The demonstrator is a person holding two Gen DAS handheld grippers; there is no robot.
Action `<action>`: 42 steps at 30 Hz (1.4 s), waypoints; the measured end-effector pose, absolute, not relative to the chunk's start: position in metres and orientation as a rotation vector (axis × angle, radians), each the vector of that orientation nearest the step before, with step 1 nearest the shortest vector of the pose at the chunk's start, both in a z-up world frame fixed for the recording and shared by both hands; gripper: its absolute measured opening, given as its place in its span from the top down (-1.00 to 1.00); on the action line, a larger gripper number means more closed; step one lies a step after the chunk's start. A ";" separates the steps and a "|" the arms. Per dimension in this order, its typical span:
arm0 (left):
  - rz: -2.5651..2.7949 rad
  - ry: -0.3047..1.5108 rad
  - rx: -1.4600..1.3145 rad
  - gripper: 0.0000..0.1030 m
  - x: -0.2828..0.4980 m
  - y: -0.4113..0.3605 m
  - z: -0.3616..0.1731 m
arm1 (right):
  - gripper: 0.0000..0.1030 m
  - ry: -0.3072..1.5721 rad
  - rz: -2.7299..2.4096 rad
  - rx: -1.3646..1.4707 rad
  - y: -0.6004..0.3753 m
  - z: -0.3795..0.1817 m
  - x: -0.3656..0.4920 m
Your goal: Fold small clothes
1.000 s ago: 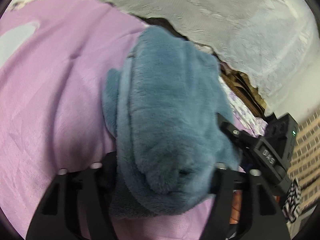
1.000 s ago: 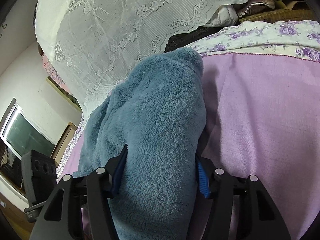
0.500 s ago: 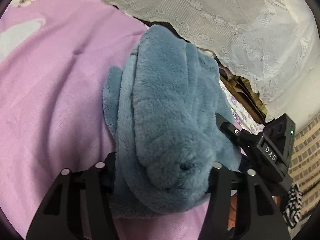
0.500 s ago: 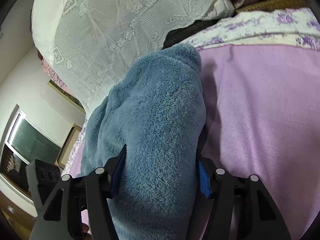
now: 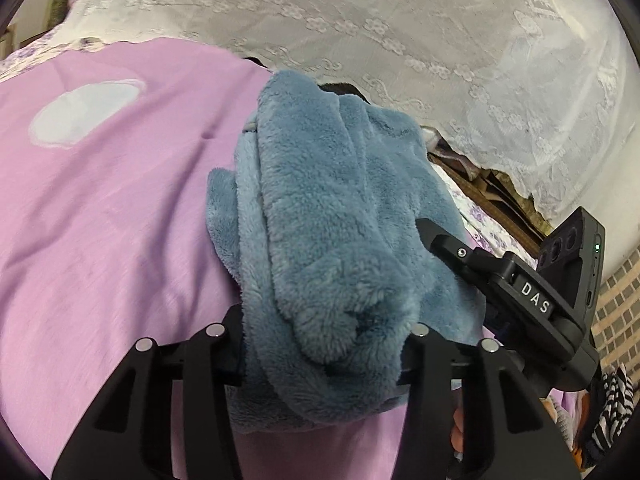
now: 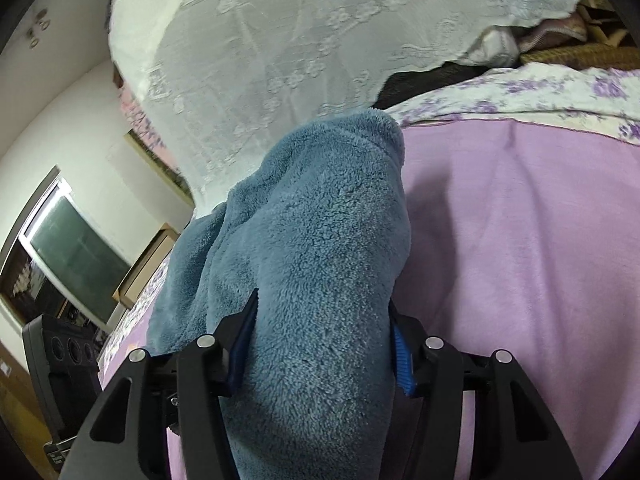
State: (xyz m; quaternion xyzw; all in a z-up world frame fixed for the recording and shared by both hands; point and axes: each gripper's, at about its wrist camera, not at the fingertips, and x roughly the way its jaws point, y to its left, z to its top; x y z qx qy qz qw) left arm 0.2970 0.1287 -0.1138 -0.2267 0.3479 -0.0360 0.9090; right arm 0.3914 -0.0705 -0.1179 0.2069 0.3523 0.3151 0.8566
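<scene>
Pink bedspread [image 5: 120, 220] with a pale patch [image 5: 86, 114], white lace cover [image 5: 400, 28], floral sheet [image 6: 540, 92], window [image 6: 76, 252].

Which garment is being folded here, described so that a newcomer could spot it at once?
Find the pink bedspread below the white lace cloth. Bunched on it lies the blue fleece garment, gripped by both grippers. Nothing else there is blue or fluffy.

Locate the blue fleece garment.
The blue fleece garment lies bunched on the pink sheet, near the white lace cover, between both grippers' fingers.
</scene>
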 end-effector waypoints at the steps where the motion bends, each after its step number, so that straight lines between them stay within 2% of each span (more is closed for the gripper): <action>1: -0.056 0.711 -0.476 0.13 0.290 0.130 -0.114 | -0.10 0.743 0.675 0.428 -0.068 -0.117 0.389; 15: 0.062 0.707 -0.451 0.13 0.235 0.102 -0.110 | -0.10 0.836 0.761 0.459 -0.084 -0.125 0.363; 24: 0.079 0.656 -0.450 0.13 0.156 0.126 -0.083 | -0.09 0.792 0.853 0.372 -0.056 -0.095 0.288; 31: 0.196 0.570 -0.399 0.12 0.074 0.181 -0.047 | -0.09 0.763 0.987 0.361 0.021 -0.061 0.230; 42: 0.462 0.443 -0.483 0.12 -0.032 0.342 -0.011 | -0.09 0.777 1.228 0.235 0.225 -0.017 0.167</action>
